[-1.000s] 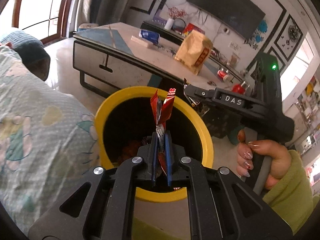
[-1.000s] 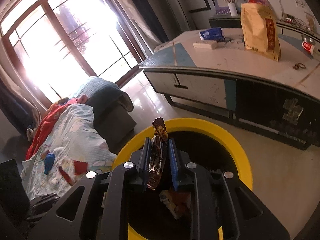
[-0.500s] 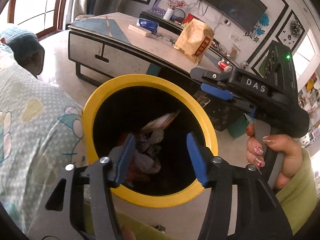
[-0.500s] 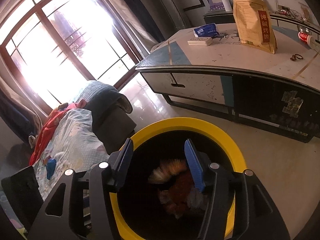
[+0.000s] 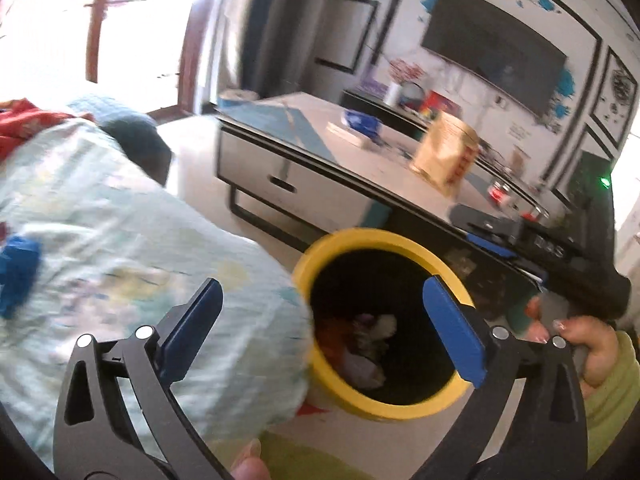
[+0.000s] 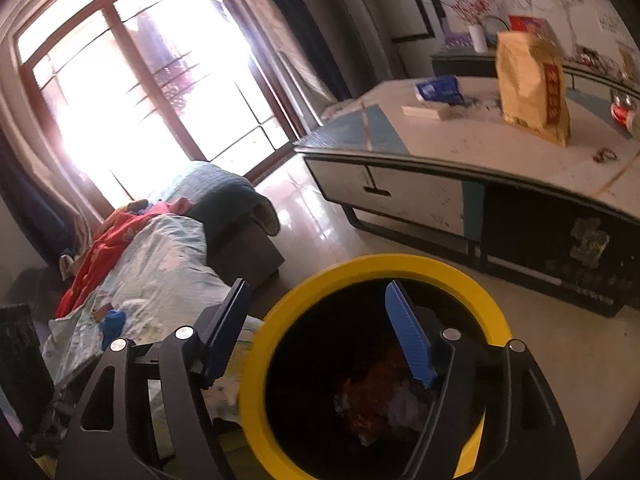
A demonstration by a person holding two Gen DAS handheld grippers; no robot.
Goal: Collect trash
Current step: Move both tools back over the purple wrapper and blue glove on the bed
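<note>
— Both of them are empty-handed, aren't they? The left hand-held gripper (image 5: 320, 320) has its blue pads spread wide with nothing between them, and the right hand-held gripper (image 6: 320, 336) is gaping just the same.

— Yes, nothing held. The trash is down in the yellow-rimmed bin (image 5: 316, 256), lower centre of the left view: a heap of crumpled wrappers (image 5: 368, 344), reddish and whitish, lying on the bottom. In the right view the same heap (image 6: 372, 396) shows low in the frame, inside the yellow rim (image 6: 256, 356).

— How would that sort of thing handle, do you reckon?

— Light as anything, I'd say, and soft. Foil or plastic film crushes flat under the pads, so no fear of breaking it. Slippery, though; best pinched across a folded or bunched part, not a loose edge.

— Anything left to fetch?

— Perhaps on the counter (image 6: 460, 152), upper right of the right view: a tan paper bag (image 6: 532, 84) standing upright, a blue packet (image 6: 438, 88) beside a flat white box. Whether any is rubbish, I can't tell. The bag looks stiffer; take it near its top fold.
</note>
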